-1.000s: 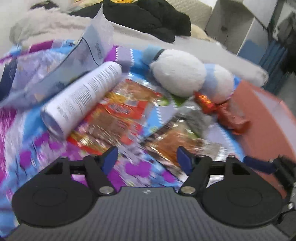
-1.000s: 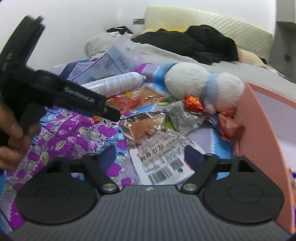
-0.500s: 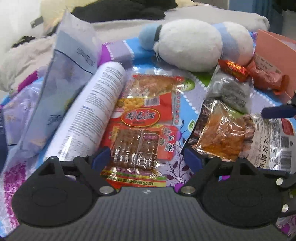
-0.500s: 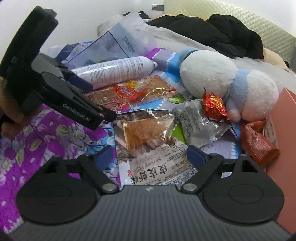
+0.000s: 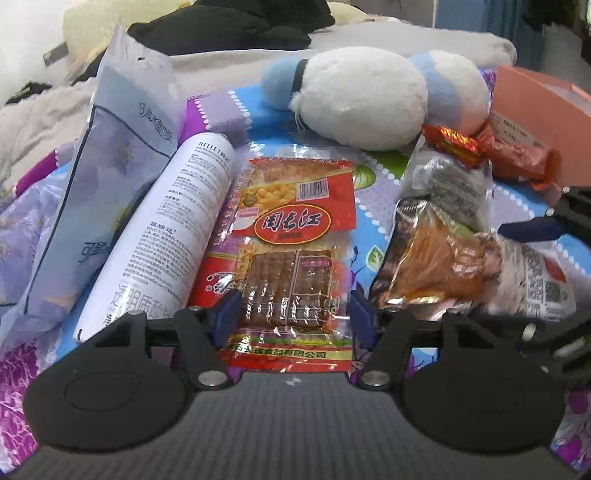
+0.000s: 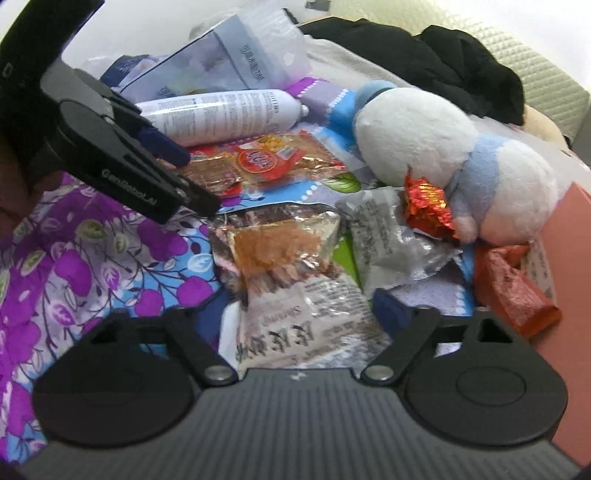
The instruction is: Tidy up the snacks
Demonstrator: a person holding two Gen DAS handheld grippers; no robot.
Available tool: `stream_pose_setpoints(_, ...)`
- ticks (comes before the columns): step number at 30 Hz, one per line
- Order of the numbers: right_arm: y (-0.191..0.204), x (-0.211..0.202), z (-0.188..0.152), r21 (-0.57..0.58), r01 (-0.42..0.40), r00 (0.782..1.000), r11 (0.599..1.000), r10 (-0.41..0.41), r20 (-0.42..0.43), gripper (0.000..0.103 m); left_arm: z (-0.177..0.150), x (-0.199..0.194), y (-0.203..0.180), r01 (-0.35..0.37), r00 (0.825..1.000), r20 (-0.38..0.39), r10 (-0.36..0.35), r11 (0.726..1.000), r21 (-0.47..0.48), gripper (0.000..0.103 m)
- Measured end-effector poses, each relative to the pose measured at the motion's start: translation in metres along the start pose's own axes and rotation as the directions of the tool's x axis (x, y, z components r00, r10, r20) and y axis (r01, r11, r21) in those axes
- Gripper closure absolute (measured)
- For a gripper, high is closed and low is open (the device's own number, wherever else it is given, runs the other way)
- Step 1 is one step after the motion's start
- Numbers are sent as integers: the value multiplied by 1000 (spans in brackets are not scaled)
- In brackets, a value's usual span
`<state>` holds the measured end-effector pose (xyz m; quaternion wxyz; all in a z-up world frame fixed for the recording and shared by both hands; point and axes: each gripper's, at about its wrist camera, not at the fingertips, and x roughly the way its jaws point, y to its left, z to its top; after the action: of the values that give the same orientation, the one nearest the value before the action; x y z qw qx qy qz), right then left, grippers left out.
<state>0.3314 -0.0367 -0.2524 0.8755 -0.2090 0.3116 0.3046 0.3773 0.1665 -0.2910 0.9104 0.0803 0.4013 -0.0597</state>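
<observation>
One white spray can (image 5: 166,236), one blue-and-white plush toy (image 5: 362,96), one pale blue pouch (image 5: 110,177), one pink box (image 5: 535,122). Snack packets: five, perhaps more hidden: red tofu (image 5: 291,254), orange shrimp (image 5: 439,266), grey (image 5: 447,184), two red wrappers (image 5: 454,144) (image 5: 517,155).

- A bed with a grey-beige duvet (image 5: 229,70) fills the space behind.
- A floral bedspread (image 6: 85,251), purple and blue, covers the near part.
- Black clothing (image 6: 454,70) lies heaped on the bed.
- A cream quilted headboard (image 6: 535,66) stands at the far end.
- A plain white wall (image 6: 155,26) is to the left.
- Blue furniture (image 5: 476,22) stands beyond.
</observation>
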Motion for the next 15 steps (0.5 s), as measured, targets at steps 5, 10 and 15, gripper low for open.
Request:
stream_pose_setpoints(5, -4, -14, -4, 28, 12, 1000, 1000, -12, 8, 37, -2, -10, -6, 0, 1000, -5, 0, 1000, -15, 37)
stream_pose_setpoints(10, 2, -29, -5, 40, 18, 999, 999, -19, 29, 44, -9, -28, -10, 6, 1000, -16, -7, 997, -72, 60)
stream_pose_setpoints(15, 10, -45, -12, 52, 12, 999, 999, -14, 39, 45, -22, -44, -13, 28, 999, -32, -32, 991, -131, 81)
